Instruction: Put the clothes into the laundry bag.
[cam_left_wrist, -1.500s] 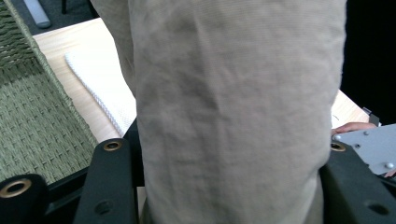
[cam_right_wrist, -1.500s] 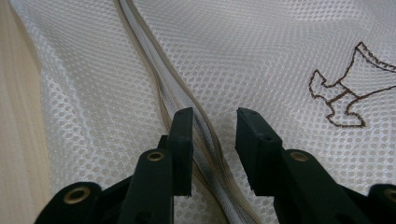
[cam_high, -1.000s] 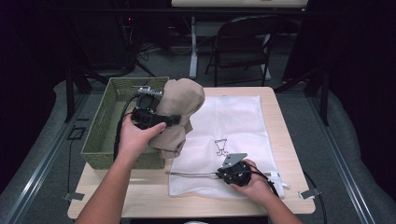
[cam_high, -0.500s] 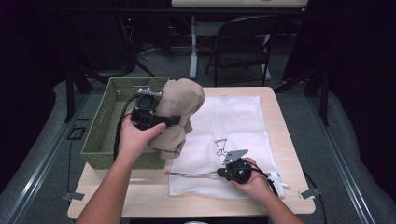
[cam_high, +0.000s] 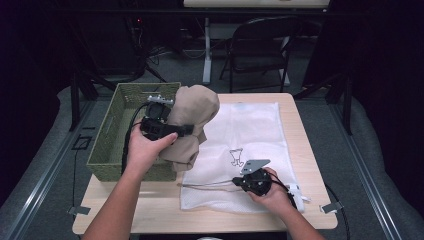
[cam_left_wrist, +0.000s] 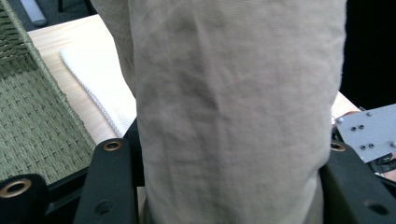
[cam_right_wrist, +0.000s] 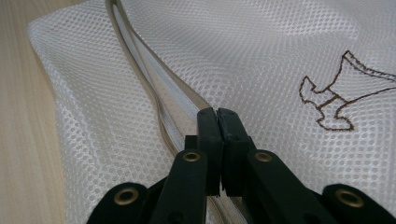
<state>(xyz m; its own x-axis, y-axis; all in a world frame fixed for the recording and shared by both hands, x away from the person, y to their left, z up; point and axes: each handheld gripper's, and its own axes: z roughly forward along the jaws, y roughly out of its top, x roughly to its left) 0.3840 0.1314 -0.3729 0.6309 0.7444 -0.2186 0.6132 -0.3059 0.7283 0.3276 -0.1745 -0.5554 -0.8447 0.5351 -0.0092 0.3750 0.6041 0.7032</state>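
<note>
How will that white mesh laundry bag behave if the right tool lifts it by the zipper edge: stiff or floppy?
Likely floppy: the mesh laundry bag lies flat and rumpled on the table, its zipper edge curving loosely. Probably light, being thin open netting. It may sag and drag rather than lift whole, since the right tool pinches one small spot.

Black tool (cam_right_wrist: 218, 122) jaws, brass-ringed screw holes

No readable txt, nos. or brand anywhere; only mark was a brown outline emblem, no letters, stitched on the white mesh bag (cam_high: 250, 130); too small to ID from high view.
</note>
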